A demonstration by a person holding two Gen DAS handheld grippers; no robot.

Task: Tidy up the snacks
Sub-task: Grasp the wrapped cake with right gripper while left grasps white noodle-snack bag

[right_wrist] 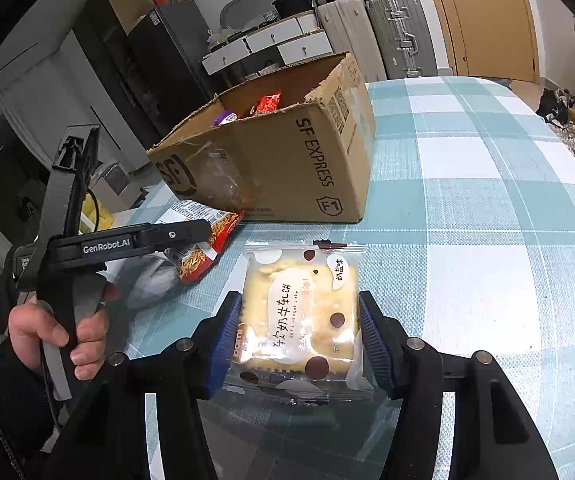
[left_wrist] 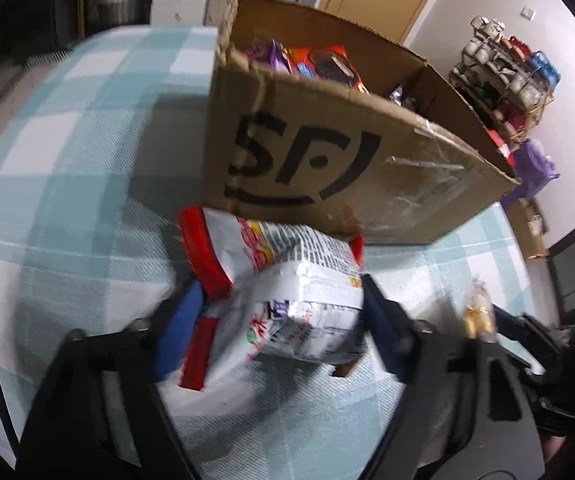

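Checked blue-and-white cloth covers the counter, with suitcases, drawers and a door crowding the room behind. On it stands an open cardboard box already holding several bright packets, the likely home for the snacks. The right gripper has its jaws clenched on a clear-wrapped nougat cake packet, the blue pads pressing both side edges while the packet's far end points toward the box. It looks light, and the cake inside looks soft, so a firm squeeze could crush it; the film is slick, and the side edges, where the cake gives the pads something solid, seem the sounder hold than the thin crimped seams. The left gripper straddles a white-and-red noodle bag lying on the cloth right against the box's near wall, its jaws set at both flanks of the bag; blur leaves it unclear whether the pads actually press yet, so I cannot call it held. That bag looks puffy, crinkly and light (the dry noodles inside would probably crack under a hard pinch), so gripping across its middle, where it bulges, seems best. Standing in the way is the box wall itself, tall and ragged at the rim: both packets must be lifted clear over it. With 2 grippers near one corner, they could also crowd each other.
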